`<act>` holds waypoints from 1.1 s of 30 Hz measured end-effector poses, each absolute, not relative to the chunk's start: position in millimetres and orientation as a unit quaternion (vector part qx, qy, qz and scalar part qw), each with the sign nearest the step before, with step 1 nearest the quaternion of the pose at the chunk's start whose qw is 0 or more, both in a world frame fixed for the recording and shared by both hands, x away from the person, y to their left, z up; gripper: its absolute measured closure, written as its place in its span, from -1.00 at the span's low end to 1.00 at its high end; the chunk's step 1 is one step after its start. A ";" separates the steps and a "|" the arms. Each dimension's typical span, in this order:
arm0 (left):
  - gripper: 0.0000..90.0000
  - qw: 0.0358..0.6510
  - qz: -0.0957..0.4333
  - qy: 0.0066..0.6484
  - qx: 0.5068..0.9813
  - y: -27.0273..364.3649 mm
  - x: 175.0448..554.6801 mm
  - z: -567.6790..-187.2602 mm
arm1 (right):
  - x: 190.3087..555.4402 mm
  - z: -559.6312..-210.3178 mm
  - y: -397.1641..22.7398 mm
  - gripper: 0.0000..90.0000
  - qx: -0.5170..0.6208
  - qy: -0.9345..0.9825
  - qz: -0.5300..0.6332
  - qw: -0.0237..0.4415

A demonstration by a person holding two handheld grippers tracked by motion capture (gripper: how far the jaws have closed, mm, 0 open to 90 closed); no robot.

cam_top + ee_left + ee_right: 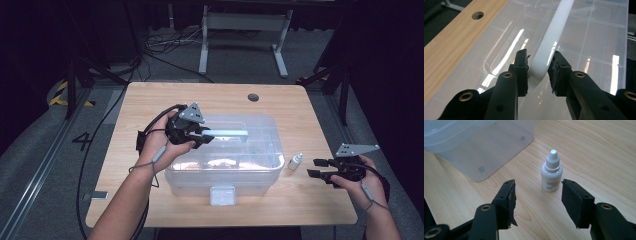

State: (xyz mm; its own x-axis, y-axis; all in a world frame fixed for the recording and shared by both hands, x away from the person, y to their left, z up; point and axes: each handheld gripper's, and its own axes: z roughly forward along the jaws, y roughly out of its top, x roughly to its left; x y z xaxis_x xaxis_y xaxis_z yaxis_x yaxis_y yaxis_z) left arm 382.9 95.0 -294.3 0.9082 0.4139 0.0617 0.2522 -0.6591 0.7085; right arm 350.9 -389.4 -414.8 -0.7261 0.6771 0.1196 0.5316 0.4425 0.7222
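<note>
The white handle [550, 47] runs along the lid of the clear storage box [222, 172], which sits mid-bench, and I have my left gripper [538, 67] narrowed around the handle's near end, pads touching or all but touching its sides. The box leaves bare bench [150, 100] on every side, widest at the far edge by the round cable hole [253, 97]. A small white dropper bottle [551, 171] stands upright just right of the box; its label print is too small to read. My right gripper [537, 201] hovers low and level, wide open, facing the bottle without touching.
</note>
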 end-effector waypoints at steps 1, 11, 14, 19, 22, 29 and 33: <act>0.58 0.367 0.117 0.184 0.904 94.2 382.3 -294.1 | 351.1 -415.2 -389.4 0.01 0.357 0.845 0.387 0.094; 0.60 0.367 0.098 0.197 0.904 94.5 388.1 -291.8 | 349.4 -410.9 -388.0 0.02 0.353 0.845 0.390 0.098; 0.60 0.366 0.095 0.203 0.903 94.2 390.2 -289.9 | 348.7 -409.5 -385.9 0.02 0.348 0.847 0.390 0.100; 0.59 0.373 0.095 0.213 0.898 94.9 394.7 -285.2 | 347.6 -407.4 -382.6 0.03 0.341 0.850 0.388 0.103; 0.59 0.369 0.092 0.213 0.900 94.9 397.9 -282.3 | 347.1 -406.1 -381.2 0.03 0.338 0.851 0.387 0.104; 0.59 0.369 0.082 0.221 0.899 95.2 409.1 -274.4 | 343.9 -399.4 -375.7 0.03 0.325 0.854 0.391 0.110; 0.59 0.369 0.079 0.224 0.898 95.6 414.4 -270.8 | 342.4 -396.4 -372.7 0.03 0.319 0.855 0.394 0.112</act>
State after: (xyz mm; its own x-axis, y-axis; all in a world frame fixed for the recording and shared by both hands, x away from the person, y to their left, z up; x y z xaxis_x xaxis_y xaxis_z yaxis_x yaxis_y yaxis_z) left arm 414.4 95.6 -270.8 0.8869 0.4614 -0.0230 0.3443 -0.6270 0.6988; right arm 342.4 -372.7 -396.4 -0.7712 0.6338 0.0595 0.4570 0.4861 0.7449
